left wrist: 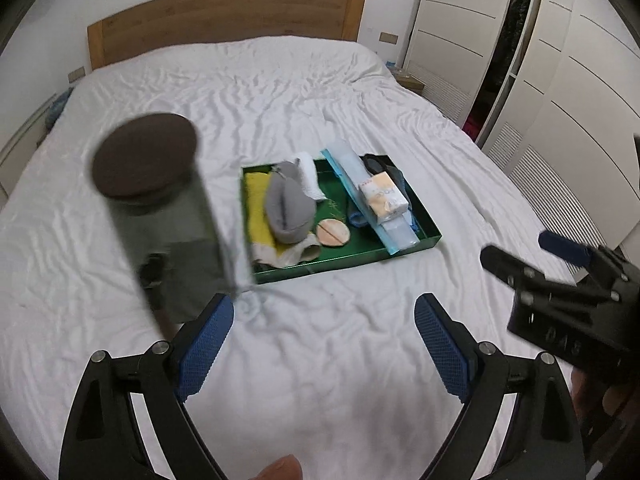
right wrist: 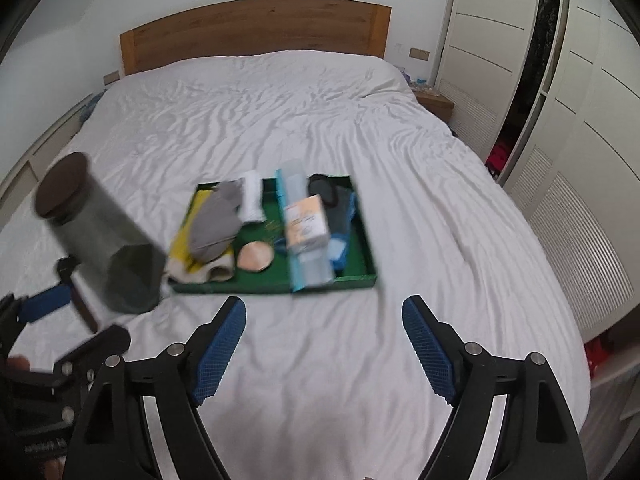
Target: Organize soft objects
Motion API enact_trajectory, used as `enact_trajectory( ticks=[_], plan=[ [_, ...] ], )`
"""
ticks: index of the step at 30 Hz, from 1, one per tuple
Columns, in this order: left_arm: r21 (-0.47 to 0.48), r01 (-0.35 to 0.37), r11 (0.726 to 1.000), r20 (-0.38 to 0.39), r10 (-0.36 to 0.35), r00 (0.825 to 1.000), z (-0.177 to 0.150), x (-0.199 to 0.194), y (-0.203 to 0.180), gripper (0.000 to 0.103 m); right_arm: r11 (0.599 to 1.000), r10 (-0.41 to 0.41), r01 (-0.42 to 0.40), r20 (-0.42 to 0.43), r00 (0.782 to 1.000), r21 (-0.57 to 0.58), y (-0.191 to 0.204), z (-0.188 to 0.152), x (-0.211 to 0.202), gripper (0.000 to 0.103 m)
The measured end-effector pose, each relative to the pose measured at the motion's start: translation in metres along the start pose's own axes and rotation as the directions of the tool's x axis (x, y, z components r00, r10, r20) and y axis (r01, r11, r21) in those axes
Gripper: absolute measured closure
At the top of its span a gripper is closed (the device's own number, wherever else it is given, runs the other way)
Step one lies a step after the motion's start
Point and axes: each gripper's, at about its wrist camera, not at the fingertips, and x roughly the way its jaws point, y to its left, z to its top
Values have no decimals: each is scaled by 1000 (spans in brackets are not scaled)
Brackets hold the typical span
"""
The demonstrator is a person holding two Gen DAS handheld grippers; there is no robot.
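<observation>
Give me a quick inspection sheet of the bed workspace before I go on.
Surface: white wrinkled bed sheet; bare in front of both grippers.
Job's things: green rectangular tray holds a grey knit cap, yellow cloth, white rolled towel, round tan puff, pale tissue pack on a long clear blue-edged pouch, and dark blue fabric.
Clutter: tall clear jar with a dark brown lid, tilted and blurred, left of the tray.
Grippers: left gripper open, empty; right gripper open, empty.
Cables: nothing seen.
Surroundings: wooden headboard, white wardrobe doors, one gap open.
</observation>
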Motion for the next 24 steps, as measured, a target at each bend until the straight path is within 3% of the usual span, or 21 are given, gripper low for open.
enact_trajectory(
  ticks=[11,17,24],
  plan=[
    [25,12,1000,21,-12,1000,0,-103,52,12,1000,1,-1,-1,1000,-3,61,-15,-127,21],
    [43,4,999,73,-7,997,0,-165,75,8,1000,19,-19,20,1000,-17,95,-15,-194,20],
    [65,-11,998,93,5,996,-7,-214,102,8,997,4,1,57,998,-83,144,-19,-265,15]
  ],
)
